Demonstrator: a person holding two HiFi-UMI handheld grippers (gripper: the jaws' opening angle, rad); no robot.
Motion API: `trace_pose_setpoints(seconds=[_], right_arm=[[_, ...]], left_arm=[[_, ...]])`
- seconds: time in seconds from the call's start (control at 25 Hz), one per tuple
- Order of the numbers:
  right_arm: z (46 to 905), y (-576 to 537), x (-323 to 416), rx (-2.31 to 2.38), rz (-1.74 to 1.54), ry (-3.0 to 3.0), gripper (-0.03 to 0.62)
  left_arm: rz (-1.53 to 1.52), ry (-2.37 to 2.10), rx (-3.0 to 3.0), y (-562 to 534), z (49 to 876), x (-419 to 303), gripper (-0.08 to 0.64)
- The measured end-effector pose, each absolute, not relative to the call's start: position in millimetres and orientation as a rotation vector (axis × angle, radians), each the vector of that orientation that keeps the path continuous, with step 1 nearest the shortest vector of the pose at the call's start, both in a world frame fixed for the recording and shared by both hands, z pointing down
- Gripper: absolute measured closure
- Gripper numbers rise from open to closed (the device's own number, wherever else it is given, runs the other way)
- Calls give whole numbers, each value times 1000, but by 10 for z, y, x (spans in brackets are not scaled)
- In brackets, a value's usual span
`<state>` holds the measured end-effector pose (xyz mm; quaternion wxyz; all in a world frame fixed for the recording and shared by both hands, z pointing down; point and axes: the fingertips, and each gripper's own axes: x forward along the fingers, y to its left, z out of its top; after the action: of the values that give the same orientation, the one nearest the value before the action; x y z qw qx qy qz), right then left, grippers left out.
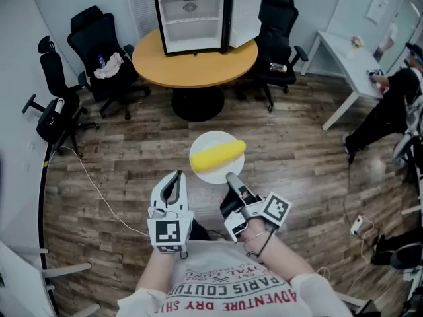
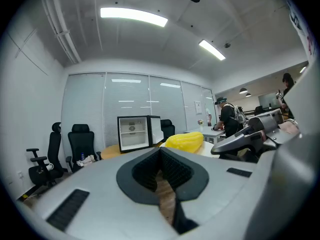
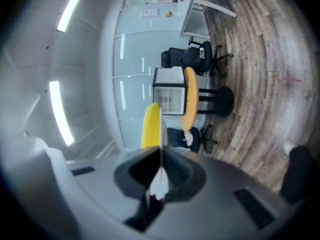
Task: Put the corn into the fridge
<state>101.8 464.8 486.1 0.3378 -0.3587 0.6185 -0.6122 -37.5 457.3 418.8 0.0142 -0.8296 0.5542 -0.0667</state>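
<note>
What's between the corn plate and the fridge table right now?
Only bare wood floor separates the plate carrying the corn from the round table with the open fridge, per the head view.

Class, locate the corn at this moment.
Head view, centre: the corn lies on a plate held by the right gripper, above the floor, short of the table with the fridge.

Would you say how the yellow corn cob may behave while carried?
The yellow corn cob looks rounded and loose: it may roll. The right hand-held gripper holds the round white plate by its rim only; it could tilt.
</note>
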Motion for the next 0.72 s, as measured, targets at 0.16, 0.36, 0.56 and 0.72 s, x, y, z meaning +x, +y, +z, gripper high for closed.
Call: trace_pose_setpoints(seconds=[0.16,0.36,0.56,0.72], right_arm=[[4877,4332,920,-945,-1596,1590,554],[4824,3875,700,-960,-1578,1574,553],[4789,3439,389,-971,-1557,1572,553],[4792,3117,123,-969,-1547,1568,554]], left_arm=[[-195,1716,-2597,4240,4188,-480,532],[-167,1689,-2602,3763,4089,-738,532],[-138,1675,-2619,3326,4038,-1078,532],[-124,1676,-2621,3015,4045,-1376,532]])
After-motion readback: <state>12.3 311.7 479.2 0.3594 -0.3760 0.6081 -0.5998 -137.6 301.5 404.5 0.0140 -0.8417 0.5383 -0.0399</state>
